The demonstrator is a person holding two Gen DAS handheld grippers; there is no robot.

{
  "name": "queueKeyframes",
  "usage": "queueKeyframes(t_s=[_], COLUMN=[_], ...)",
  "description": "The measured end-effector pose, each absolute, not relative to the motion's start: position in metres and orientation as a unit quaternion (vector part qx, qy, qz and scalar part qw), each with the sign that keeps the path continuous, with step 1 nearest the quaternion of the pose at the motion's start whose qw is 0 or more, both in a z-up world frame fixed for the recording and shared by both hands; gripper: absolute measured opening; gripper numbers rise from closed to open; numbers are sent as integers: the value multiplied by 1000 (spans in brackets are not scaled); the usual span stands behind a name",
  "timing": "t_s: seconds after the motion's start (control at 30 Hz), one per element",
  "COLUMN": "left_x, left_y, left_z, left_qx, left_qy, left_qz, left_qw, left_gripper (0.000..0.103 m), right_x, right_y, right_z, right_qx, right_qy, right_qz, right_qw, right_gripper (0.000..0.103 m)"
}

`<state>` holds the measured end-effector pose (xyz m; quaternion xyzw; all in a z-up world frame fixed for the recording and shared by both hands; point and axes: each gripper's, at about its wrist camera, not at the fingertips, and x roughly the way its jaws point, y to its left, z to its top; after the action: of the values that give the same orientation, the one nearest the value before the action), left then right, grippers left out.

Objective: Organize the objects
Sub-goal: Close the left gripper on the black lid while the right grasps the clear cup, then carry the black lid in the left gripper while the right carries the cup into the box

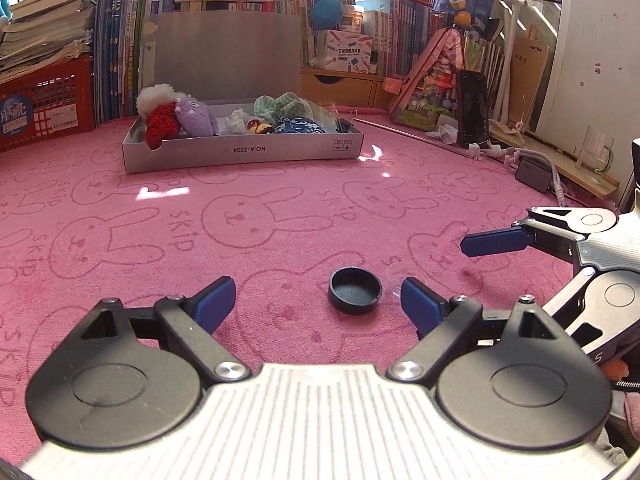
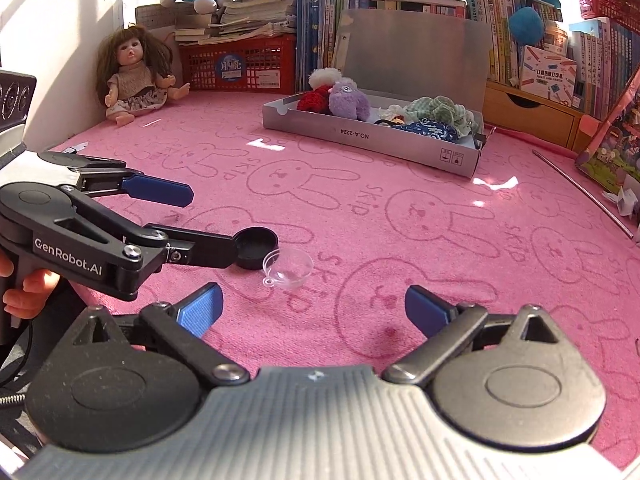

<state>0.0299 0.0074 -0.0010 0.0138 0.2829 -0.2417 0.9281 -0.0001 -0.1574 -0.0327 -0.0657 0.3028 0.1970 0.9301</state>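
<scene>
Pink rabbit-print cloth [image 1: 280, 216], sunlit patches — crammed bookshelf [image 2: 600, 52] behind, white wall [image 1: 600, 40]

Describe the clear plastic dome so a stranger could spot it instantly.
Start at the open grey box of plush toys on the pink bunny cloth, then come toward the open grippers. Beside the black cap lies the clear dome, transparent, with a tiny loop.

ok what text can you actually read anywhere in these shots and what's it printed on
"NO.A-2224", upside down, on the front wall of the grey cardboard box.
"SKIP", repeated beside the rabbit outlines on the pink mat.
"GenRobot.AI", on the left gripper, seen from the right wrist view.
"POCKET LABEL PRINTER", small, on the white printer box; the Chinese above it is blurred.
Book spines, red basket sticker: too small or blurred.
</scene>
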Motion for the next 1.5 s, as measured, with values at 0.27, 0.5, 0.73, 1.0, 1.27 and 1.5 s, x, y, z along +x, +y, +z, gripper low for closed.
queueKeyframes(t_s=[0.27,0.5,0.73,1.0,1.27,1.5], left_x=[36,36,36,35,36,41], left_y=[1,-1,-6,-13,-13,-14], left_z=[-5,-6,-7,-11,-8,-1], left_qx=[26,39,46,54,50,42], left_qy=[288,283,279,276,274,284], left_qz=[-260,-272,-277,-284,-282,-257], left_qw=[921,919,918,917,918,923], left_gripper=[62,57,57,48,38,38], right_x=[3,8,8,10,11,11], right_y=[-153,-158,-159,-162,-163,-164], right_z=[-36,-38,-36,-37,-36,-36], right_qx=[-84,-66,-57,-48,-44,-41], right_qy=[293,297,291,289,289,284], right_qz=[212,223,230,229,228,222], right_qw=[929,926,927,928,929,932], right_gripper=[92,71,39,30,30,30])
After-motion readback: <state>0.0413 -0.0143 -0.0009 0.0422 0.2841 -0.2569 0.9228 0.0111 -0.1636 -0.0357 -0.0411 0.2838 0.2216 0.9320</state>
